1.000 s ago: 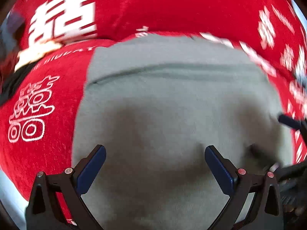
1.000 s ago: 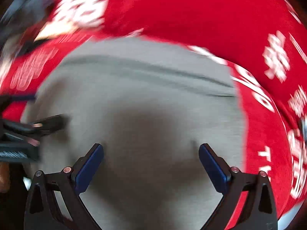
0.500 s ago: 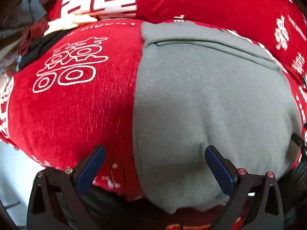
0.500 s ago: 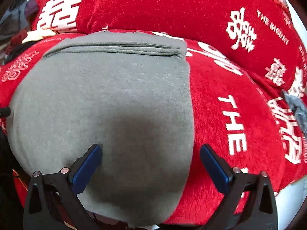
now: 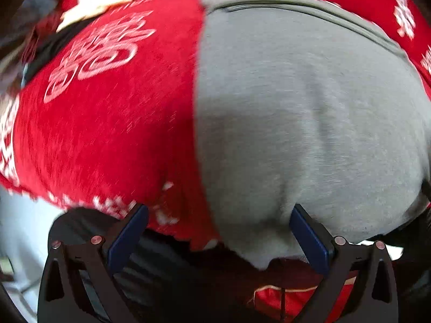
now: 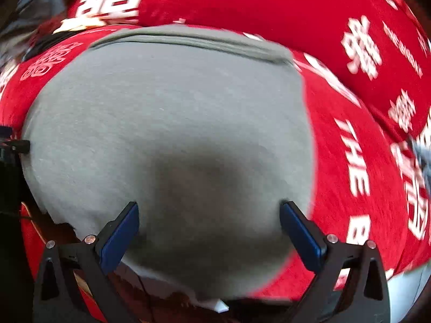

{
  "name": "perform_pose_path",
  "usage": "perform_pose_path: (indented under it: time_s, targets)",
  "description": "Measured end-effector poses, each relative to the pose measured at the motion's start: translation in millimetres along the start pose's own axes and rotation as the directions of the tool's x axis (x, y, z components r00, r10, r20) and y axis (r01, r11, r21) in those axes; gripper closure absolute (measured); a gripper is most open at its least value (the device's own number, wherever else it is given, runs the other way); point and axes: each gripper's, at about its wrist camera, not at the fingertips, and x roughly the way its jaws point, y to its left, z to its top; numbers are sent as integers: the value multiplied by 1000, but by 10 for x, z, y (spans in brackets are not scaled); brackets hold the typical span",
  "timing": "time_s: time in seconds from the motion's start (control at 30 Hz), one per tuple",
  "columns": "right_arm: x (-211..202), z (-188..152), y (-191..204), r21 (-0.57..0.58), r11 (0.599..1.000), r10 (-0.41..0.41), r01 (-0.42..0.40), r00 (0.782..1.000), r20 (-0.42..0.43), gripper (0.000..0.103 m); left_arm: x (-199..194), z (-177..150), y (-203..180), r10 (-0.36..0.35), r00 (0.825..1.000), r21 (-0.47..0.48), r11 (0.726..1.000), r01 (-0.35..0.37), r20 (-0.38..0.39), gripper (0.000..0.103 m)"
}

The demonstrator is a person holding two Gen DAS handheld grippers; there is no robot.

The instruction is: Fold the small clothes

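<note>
A grey garment [image 5: 301, 113] lies flat on a red cloth with white characters [image 5: 107, 134]; its banded far hem shows at the top. My left gripper [image 5: 218, 231] is open, its jaws straddling the garment's near left corner, which hangs over the surface's front edge. In the right wrist view the same garment [image 6: 172, 134] fills the middle. My right gripper [image 6: 208, 228] is open over the garment's near right part, with its right fingertip [image 6: 293, 220] at the garment's right edge. Neither gripper holds anything.
The red cloth [image 6: 363, 161] drapes over the front edge, with dark space below. A jumble of dark and pale clothes [image 5: 35, 27] lies at the far left. The tip of the left gripper [image 6: 16, 145] shows at the left edge of the right wrist view.
Both grippers have pulled back toward the near edge and moved apart, left one leftward, right one rightward. Their jaws stay open. The garment lies in the same place.
</note>
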Motion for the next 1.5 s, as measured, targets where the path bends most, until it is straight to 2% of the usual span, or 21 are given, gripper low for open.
perform_pose_path:
  time_s: [0.1,0.17,0.2,0.27,0.33,0.4,0.47,0.53,0.6,0.67,0.8,0.87,0.97,1.0,1.1,1.17,1.27,1.33,1.4,1.47,1.5]
  targets:
    - [-83,-141,-149,28,998,-48,49,998,-37,1,-112,-61,52,-56,998,-27,998,57,16,0]
    - [-128,-243,-269,85,996,9,-5,998,-54,1,-96,-100,-26,-126,992,-2,992,126,-14,0]
    - [-119,-289,-361,143,987,84,-74,994,-66,1,-45,-104,-61,-149,988,7,989,150,-45,0]
    - [-74,-333,-452,211,966,173,-152,981,-83,1,130,-122,-174,-149,982,14,988,151,-118,0]
    - [17,-360,-467,246,952,216,-182,969,-118,6,291,-109,-228,-151,973,1,988,153,-173,0]
    - [83,-388,-429,248,953,216,-176,965,-145,9,376,-101,-247,-194,959,-26,981,193,-207,1]
    - [91,-398,-346,206,970,162,-129,975,-154,22,336,-109,-261,-203,959,-10,979,205,-196,10]
    - [39,-396,-293,170,983,94,-68,984,-151,61,280,-117,-231,-210,962,8,977,214,-176,27]
    - [-22,-384,-290,175,977,146,-123,981,-128,90,193,-159,-219,-215,964,32,974,222,-157,65]
    - [-90,-373,-279,167,969,200,-182,974,-102,91,101,-181,-148,-245,960,25,968,250,-138,84]
    - [-333,-191,-432,209,920,333,-332,942,32,93,-217,-92,68,-353,935,-11,936,353,-36,87]
    - [-494,-28,-567,227,903,346,-365,930,121,93,-443,28,150,-375,926,-1,927,375,42,94]
    - [-608,338,-758,245,893,325,-376,919,224,93,-668,300,240,-385,913,4,922,388,139,94]
    - [-618,465,-838,251,897,302,-363,920,251,93,-663,541,367,-384,907,-5,921,391,170,94]
    - [-337,771,-945,295,884,294,-364,921,254,93,-604,869,303,-371,902,-57,918,392,221,94]
    - [-83,972,-875,301,890,283,-342,933,221,93,-401,1105,372,-385,903,-123,903,411,189,93]
    - [171,938,-884,302,903,276,-306,951,137,92,-209,1147,314,-393,912,-195,891,410,122,93]
    - [303,866,-834,308,908,269,-284,959,91,87,-178,1048,302,-421,900,-222,872,435,109,93]
    - [343,796,-836,311,905,278,-290,957,83,79,-197,821,331,-419,902,-220,875,432,103,93]
    - [311,738,-850,310,899,293,-310,951,100,62,-211,553,389,-397,913,-235,883,407,89,93]
    - [283,711,-847,307,897,300,-319,948,109,47,-192,425,414,-398,915,-252,880,403,73,93]
